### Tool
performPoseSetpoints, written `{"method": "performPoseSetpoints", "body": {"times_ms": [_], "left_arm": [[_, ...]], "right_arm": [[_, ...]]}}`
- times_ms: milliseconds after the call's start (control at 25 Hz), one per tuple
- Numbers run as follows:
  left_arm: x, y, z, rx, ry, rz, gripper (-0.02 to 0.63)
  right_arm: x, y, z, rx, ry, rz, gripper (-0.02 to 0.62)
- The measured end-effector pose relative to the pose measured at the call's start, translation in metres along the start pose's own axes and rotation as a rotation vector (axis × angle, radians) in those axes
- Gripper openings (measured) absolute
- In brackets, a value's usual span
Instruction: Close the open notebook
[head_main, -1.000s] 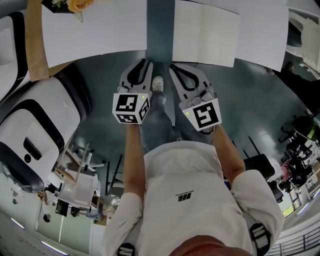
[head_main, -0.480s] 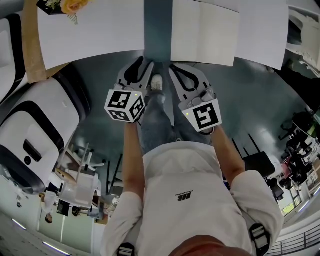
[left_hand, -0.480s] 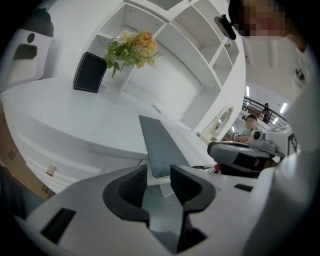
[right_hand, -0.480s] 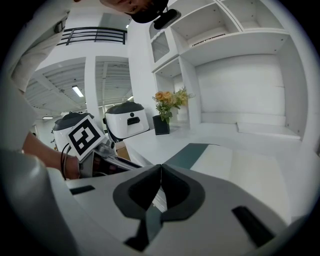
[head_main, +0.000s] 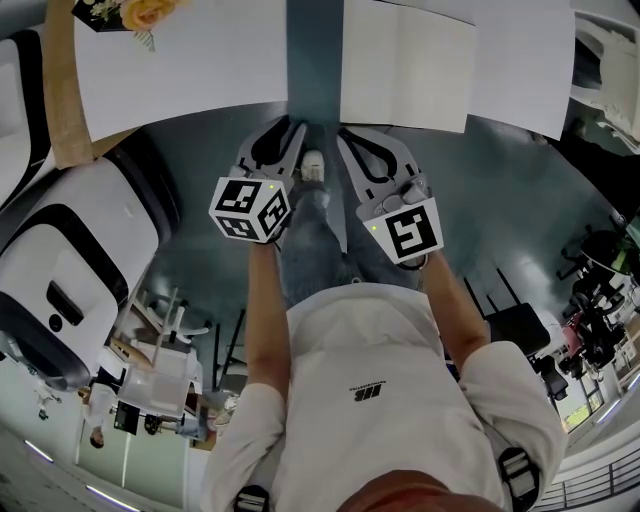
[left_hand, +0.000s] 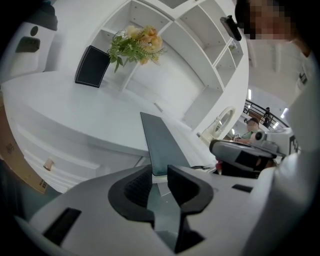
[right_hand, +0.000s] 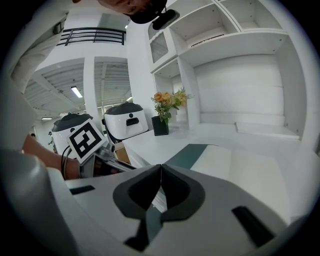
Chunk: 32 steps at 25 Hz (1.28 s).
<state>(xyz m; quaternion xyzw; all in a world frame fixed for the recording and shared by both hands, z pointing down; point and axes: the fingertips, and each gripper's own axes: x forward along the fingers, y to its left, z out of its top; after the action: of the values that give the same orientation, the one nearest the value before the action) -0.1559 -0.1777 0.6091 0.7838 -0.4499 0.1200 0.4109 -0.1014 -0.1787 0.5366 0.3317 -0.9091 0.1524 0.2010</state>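
The open notebook (head_main: 408, 65) lies on the white table (head_main: 180, 70), white pages up, with a dark teal band (head_main: 315, 55) along its left side. It shows again in the right gripper view as a white page (right_hand: 220, 162) beside the teal band (right_hand: 192, 152). Both grippers hover just short of the table's near edge. My left gripper (head_main: 290, 128) points at the teal band (left_hand: 160, 145), and its jaws stand a little apart with nothing between them. My right gripper (head_main: 346, 136) is below the notebook's near left corner, jaws pressed together and empty (right_hand: 160, 167).
A bunch of orange flowers (head_main: 140, 12) stands at the table's far left, beside a dark box (left_hand: 92, 66). White shelves (left_hand: 200, 45) rise behind the table. A white and black machine (head_main: 70, 260) and a cardboard piece (head_main: 65, 90) are on the left.
The left gripper rolled a little to the left and shifted slightly left. The right gripper and the notebook have stayed where they were.
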Motion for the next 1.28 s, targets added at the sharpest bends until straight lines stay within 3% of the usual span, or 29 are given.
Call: {"method": "performPoseSetpoints", "body": {"times_ms": [680,1280], "left_arm": [[-0.019,-0.018,0.023,0.115,-0.015,0.008,0.000],[-0.034,-0.047,0.042,0.242,-0.033,-0.003,0.000]], "right_arm": [[-0.005,0.006,0.013,-0.011,-0.017,-0.011,-0.005],[-0.022,0.003,0.027,-0.008,-0.051,-0.072,-0.005]]}}
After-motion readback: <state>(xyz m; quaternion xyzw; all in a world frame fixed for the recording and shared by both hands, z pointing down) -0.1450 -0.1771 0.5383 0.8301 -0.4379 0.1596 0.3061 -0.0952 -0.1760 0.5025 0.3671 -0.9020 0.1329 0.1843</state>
